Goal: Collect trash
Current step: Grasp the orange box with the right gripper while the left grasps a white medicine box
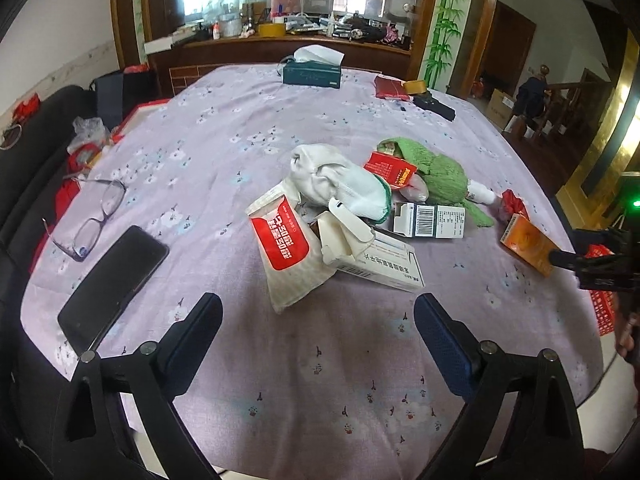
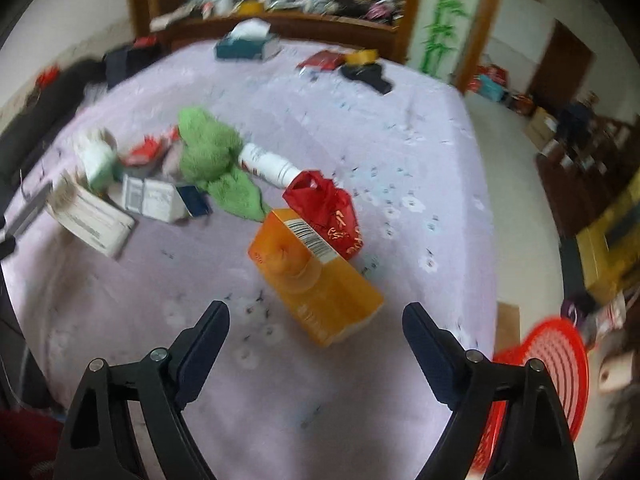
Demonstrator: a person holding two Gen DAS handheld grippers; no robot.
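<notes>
A heap of trash lies mid-table: a red-and-white packet [image 1: 289, 248], white crumpled cloth [image 1: 340, 184], white medicine boxes [image 1: 384, 268], a barcode box [image 1: 436, 222], a green cloth [image 1: 436, 172] and a red box [image 1: 390, 168]. My left gripper [image 1: 318, 312] is open and empty, just short of the packet. An orange box [image 2: 316, 276] lies on the tablecloth with a red crumpled wrapper [image 2: 326, 208] behind it and a white bottle [image 2: 268, 166] further back. My right gripper [image 2: 316, 320] is open, with the orange box just ahead between its fingers. It also shows in the left wrist view [image 1: 592, 260].
Glasses [image 1: 90, 216] and a black phone [image 1: 112, 284] lie at the table's left. A tissue box [image 1: 312, 70], a red pouch [image 1: 392, 86] and a black item [image 1: 434, 106] sit at the far end. A red basket [image 2: 548, 376] stands off the table's right edge.
</notes>
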